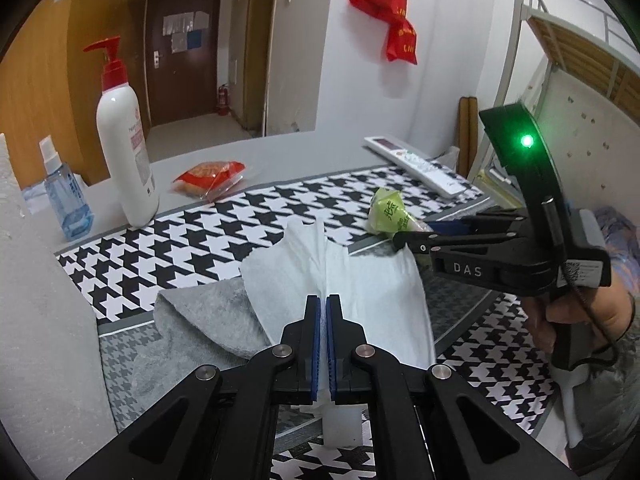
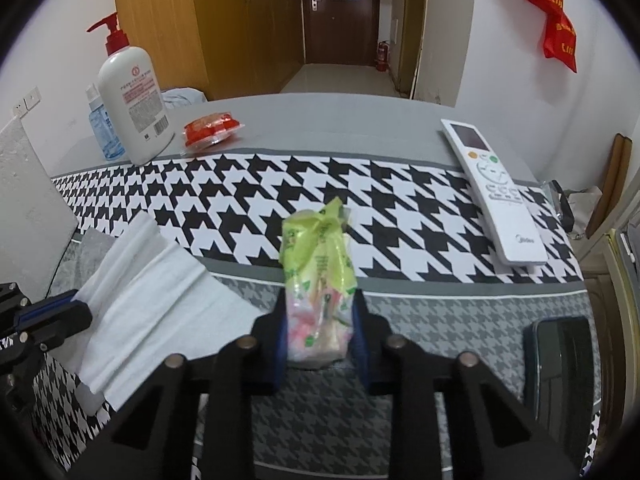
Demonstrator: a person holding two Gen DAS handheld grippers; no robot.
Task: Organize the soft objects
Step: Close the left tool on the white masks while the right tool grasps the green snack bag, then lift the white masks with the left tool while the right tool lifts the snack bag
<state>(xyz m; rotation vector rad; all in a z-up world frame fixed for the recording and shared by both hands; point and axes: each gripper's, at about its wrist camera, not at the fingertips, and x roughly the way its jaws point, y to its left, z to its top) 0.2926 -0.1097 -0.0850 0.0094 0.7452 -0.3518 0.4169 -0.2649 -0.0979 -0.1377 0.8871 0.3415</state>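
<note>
the left tool (image 1: 323, 300) is pinched shut on a white cloth (image 1: 340, 276), which drapes over a grey towel (image 1: 208, 316) on the houndstooth-covered worktop (image 1: 168, 248). at right a hand (image 1: 580, 316) holds the right tool (image 1: 404, 240) against a green packet (image 1: 390, 212). a white pump bottle (image 1: 126, 144), a blue spray bottle (image 1: 66, 200), a red snack pack (image 1: 210, 176) and a white remote (image 1: 416, 166) lie further back.

Matt black plastic left gripper (image 1: 323, 300), blue rubbery pads, clamps a soft white paper tissue (image 1: 360, 280). Fuzzy grey terry cloth (image 1: 208, 320) left of it. Right gripper (image 2: 320, 316) pinches a glossy crinkled green plastic packet (image 2: 318, 280). Smooth printed houndstooth mat (image 2: 280, 200) beyond.
</note>
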